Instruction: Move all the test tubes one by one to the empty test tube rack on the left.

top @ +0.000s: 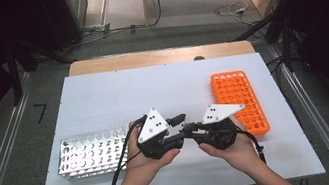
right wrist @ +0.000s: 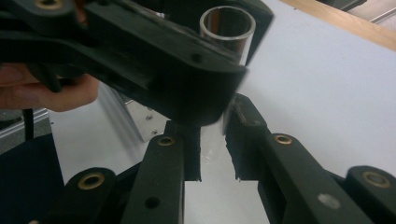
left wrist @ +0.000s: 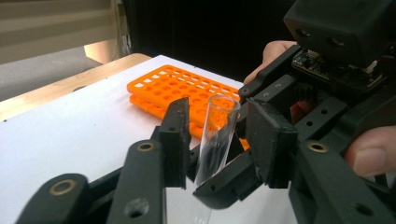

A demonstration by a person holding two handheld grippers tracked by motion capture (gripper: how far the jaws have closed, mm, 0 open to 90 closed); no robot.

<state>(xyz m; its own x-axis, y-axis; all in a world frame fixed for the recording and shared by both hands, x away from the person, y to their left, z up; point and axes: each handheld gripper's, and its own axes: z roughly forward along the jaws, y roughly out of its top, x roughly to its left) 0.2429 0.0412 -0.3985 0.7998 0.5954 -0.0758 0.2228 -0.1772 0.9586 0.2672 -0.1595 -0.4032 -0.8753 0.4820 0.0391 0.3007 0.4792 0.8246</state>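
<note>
High view: both claws (top: pixel 186 130) mid-table | right claw clamps test tube (left wrist: pixel 215 140) | left claw loosely around it

Tube's (left wrist: pixel 215 140) lower end — behind fingers

I see my left tool (top: pixel 175 130) and right tool (top: pixel 198 128) meeting tip to tip at lower centre of the frame above the white desk (top: pixel 160 80). A metal rack (top: pixel 92 154) lies at lower left, an orange rack (top: pixel 239 101) at right.
</note>
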